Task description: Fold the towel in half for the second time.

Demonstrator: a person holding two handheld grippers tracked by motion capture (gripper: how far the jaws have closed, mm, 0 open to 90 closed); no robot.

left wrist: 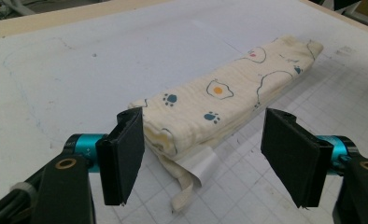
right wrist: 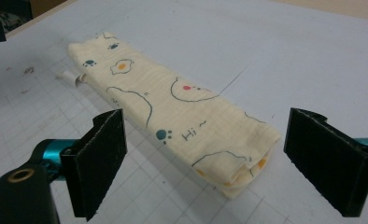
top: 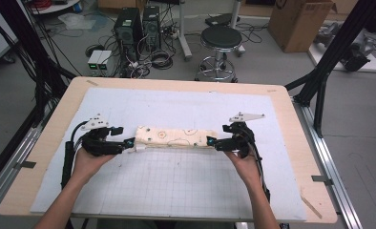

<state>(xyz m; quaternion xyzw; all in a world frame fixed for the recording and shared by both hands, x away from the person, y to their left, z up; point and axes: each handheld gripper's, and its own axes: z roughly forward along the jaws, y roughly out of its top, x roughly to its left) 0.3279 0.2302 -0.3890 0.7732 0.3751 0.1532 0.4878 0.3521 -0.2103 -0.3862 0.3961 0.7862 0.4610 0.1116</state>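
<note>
A cream cloth [top: 172,137] printed with paw marks and fried eggs lies folded into a long narrow strip across the white grid mat [top: 176,181]. My left gripper [top: 127,143] is at the strip's left end, jaws wide apart. In the left gripper view the cloth [left wrist: 219,100] stretches away, its near end with a white tag [left wrist: 201,164] lying just beyond the pads [left wrist: 122,156], which do not press it. My right gripper [top: 212,142] stands open at the strip's right end. In the right gripper view the cloth's end [right wrist: 187,123] rests between and just beyond the spread jaws, untouched.
The mat lies on a wooden table [top: 291,119]. Beyond the far edge stand a black stool [top: 220,47], computer towers [top: 137,28] with cables, and a cardboard box [top: 298,21]. Black frame posts [top: 336,52] rise at both sides.
</note>
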